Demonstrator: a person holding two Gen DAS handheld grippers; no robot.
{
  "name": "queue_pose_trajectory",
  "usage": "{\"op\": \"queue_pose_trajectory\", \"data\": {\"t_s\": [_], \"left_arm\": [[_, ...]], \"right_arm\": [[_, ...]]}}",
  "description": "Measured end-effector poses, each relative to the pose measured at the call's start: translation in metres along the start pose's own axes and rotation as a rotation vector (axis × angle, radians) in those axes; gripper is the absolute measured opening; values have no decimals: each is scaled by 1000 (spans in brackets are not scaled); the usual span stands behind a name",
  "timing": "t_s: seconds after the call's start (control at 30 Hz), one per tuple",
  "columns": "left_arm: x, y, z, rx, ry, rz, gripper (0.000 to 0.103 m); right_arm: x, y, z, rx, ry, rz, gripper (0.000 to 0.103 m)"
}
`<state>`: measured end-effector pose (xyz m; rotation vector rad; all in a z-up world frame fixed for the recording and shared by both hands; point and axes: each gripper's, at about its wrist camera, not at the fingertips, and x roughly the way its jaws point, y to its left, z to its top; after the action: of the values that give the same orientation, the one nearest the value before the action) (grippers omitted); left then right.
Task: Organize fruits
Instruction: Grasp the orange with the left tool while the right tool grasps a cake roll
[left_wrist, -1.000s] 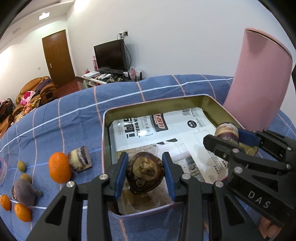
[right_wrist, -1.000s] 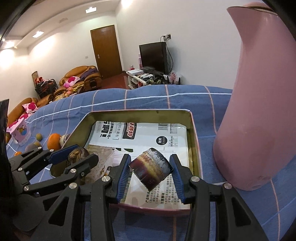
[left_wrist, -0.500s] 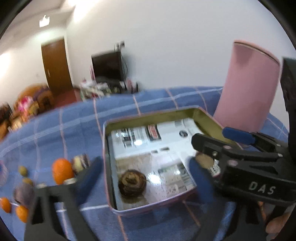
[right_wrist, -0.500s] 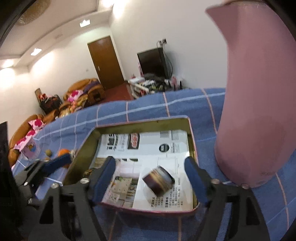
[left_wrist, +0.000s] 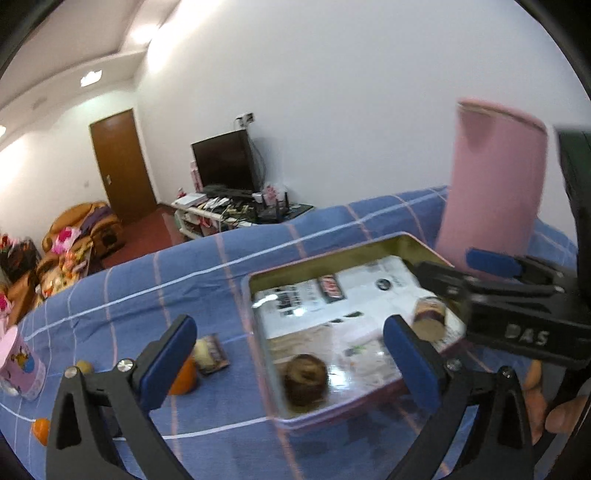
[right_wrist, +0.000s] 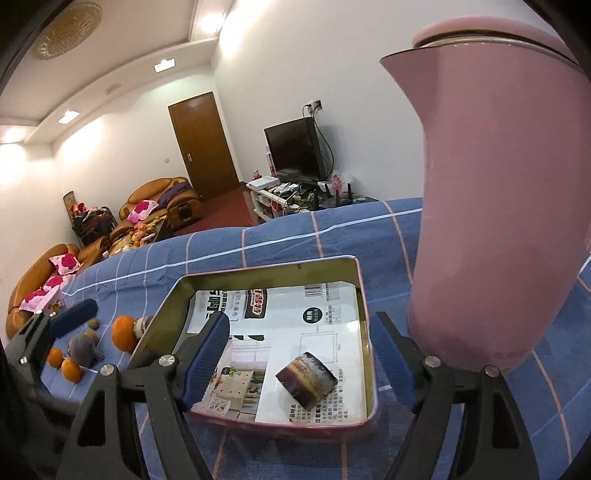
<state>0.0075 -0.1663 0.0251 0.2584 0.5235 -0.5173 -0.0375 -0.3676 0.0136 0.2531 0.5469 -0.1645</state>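
tins (right_wrist: 364, 306): 1 | jugs (right_wrist: 509, 206): 1 | oranges (right_wrist: 125, 332): 3

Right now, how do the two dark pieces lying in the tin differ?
The round piece is a whole, rough brown lump lying near the tin's left wall; the cut piece is a short cylinder with a flat, pale, banded face, lying tilted nearer the right wall. The round piece sits on the tin's bare shiny floor, the cut piece on the printed paper. Both lie loose: the left gripper and right gripper are open.
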Motion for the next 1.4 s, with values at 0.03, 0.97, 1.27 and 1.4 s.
{"op": "queue_pose_trajectory", "data": {"t_s": [0.03, 0.97, 1.27, 1.4], "left_arm": [[0, 9, 1, -22, 4, 5, 103], [58, 98, -31, 117, 211, 52, 90], [85, 107, -30, 96, 294, -23, 65], [91, 108, -30, 54, 311, -58, 46]], "right_arm": [[-1, 0, 0, -4, -6, -3, 79], [-16, 61, -15, -175, -25, 121, 79], [-9, 63, -16, -163, -3, 128, 79], [-8, 66, -17, -170, 2, 124, 79]]}}
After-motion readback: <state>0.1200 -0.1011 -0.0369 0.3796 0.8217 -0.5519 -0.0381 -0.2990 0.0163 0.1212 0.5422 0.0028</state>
